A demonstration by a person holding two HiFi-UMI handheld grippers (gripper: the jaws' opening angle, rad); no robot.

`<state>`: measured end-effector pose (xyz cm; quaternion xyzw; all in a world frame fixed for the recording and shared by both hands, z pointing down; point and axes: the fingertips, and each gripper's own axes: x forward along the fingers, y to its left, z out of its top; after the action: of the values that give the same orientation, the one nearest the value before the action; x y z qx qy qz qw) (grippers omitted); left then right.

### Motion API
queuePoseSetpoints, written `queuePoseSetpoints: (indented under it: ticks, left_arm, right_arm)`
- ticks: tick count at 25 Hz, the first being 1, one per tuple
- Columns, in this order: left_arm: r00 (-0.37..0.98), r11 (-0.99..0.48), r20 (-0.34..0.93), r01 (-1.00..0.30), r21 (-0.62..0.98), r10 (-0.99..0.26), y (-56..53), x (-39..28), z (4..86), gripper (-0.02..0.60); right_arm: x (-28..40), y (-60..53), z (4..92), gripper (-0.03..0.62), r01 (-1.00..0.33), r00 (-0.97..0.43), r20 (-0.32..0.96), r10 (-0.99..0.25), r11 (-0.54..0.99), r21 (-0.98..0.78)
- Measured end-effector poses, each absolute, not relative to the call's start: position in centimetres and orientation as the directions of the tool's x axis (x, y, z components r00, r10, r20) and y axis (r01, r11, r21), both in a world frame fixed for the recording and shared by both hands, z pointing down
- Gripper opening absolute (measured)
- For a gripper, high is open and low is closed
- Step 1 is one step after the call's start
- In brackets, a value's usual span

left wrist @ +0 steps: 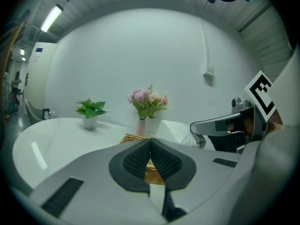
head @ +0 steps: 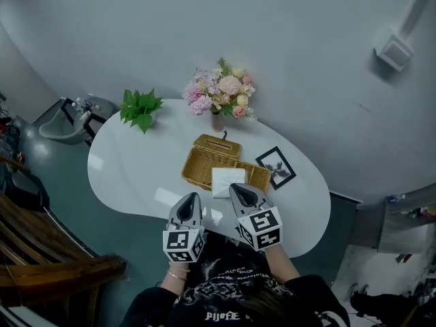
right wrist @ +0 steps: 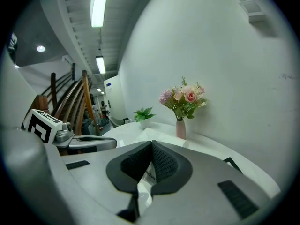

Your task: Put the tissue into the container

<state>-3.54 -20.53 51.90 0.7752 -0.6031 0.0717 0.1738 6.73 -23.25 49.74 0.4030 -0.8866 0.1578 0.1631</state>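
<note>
Holding the tissue pack [head: 223, 178], the right gripper [head: 234, 187] overhangs the wicker basket [head: 199, 167].

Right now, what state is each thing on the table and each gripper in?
Right gripper: shut on the tissue pack.
Left gripper: shut, empty.
Tissue pack: held over the wicker basket.
Wicker basket: open, lid off, behind it.
Flower vase: upright.
Potted plant: upright.
Picture frame: lying flat.

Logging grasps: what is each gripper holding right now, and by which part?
The right gripper pinches the white tissue pack by its near edge; the left gripper is shut on nothing.
</note>
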Motion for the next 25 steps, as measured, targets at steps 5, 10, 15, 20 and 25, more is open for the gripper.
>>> queuePoseSetpoints:
  ticks: [5,10,15,20,25]
  left_arm:
    - [0.291,-0.242,0.331,-0.953,0.179,-0.898,-22.1,-4.9,52.1,0.025]
    - [0.311,-0.261,0.333,-0.947,0.186,-0.89,-23.3,-6.4,52.3,0.025]
    - [0.315,-0.263,0.332,-0.945,0.192,-0.889,-24.0,-7.8,52.5,0.025]
    - [0.325,-0.274,0.339,-0.943,0.189,-0.883,-24.5,-8.6,52.7,0.025]
    - [0.315,-0.265,0.334,-0.946,0.187,-0.889,-25.1,-9.9,52.5,0.025]
  right_arm:
    - [5.5,-24.5,50.0,0.023,-0.786,-0.597,0.428,-0.678,0.602,-0.143]
    - [4.3,-25.6,50.1,0.023,-0.803,-0.574,0.441,-0.69,0.58,-0.138]
    - [2.5,-26.8,50.2,0.023,-0.813,-0.561,0.44,-0.701,0.567,-0.134]
    - [0.8,-27.8,50.4,0.023,-0.811,-0.564,0.437,-0.701,0.569,-0.134]
    - [-0.5,-28.6,50.9,0.023,-0.807,-0.565,0.445,-0.694,0.576,-0.126]
